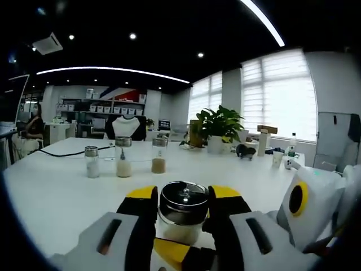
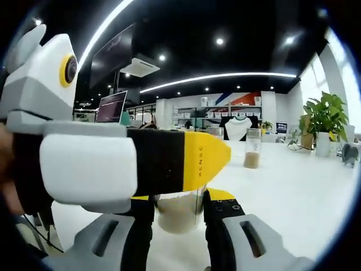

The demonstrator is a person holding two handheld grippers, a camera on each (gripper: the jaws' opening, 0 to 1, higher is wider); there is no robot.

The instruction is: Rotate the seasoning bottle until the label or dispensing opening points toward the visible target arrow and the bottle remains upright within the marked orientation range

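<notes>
Here we are, tight on the seasoning bottle [image 1: 182,212], standing upright on the white desk [image 1: 56,192] with its long axis vertical and its shiny metal cap facing up. In the left gripper view it sits dead ahead at 12 o'clock from the left tool [image 1: 181,206], caught right between the black-and-yellow fingers [image 1: 141,206], which press in at 9 and 3 o'clock on the glass. That tool looks clenched on the bottle, just under the cap. This is the relation the turn hangs on: the bottle's axis runs straight up through the gap, so in my judgement any rotation has to spin about that line without tipping it.

Over at 4 o'clock in the same view, the right tool [image 1: 316,209] hangs just beside the bottle.

Switch to the right gripper view, and the left tool [image 2: 135,164] cuts across from 9 o'clock, its yellow tip reaching past centre. Below it the bottle [image 2: 179,212] shows its pale contents between the right tool's [image 2: 179,212] own fingers [image 2: 223,212]. They flank the glass closely, but I cannot tell whether they pinch it or merely stand by it.

The left view alone offers the cap; neither offers a label or an arrow. Three more shakers [image 1: 123,158] stand well apart at 11 o'clock.
</notes>
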